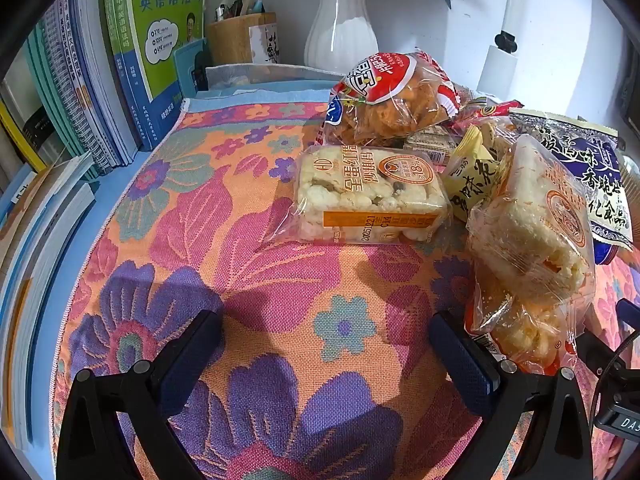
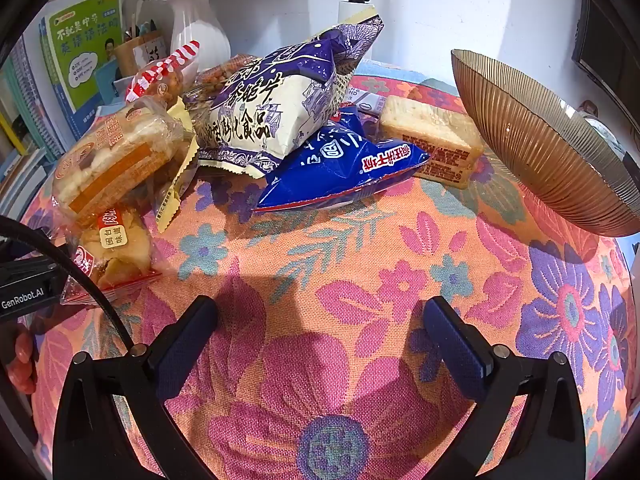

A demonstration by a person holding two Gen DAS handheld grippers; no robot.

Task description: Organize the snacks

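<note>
Snacks [image 2: 280, 120] heaped mid-cloth beside the ribbed bowl [image 2: 540, 140]; both tools, left [image 1: 326, 344] and right [image 2: 320, 332], gape empty over bare cloth [image 2: 340, 260].

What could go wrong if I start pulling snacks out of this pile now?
1. The big purple-and-cream puffed snack bag leans on other packets; pulling the shiny blue foil packet beneath its edge may topple it.
2. The ribbed amber glass bowl sits close right; a wide swing of the open right tongs could knock it.
3. Clear-wrapped rice cakes look crushable.
</note>
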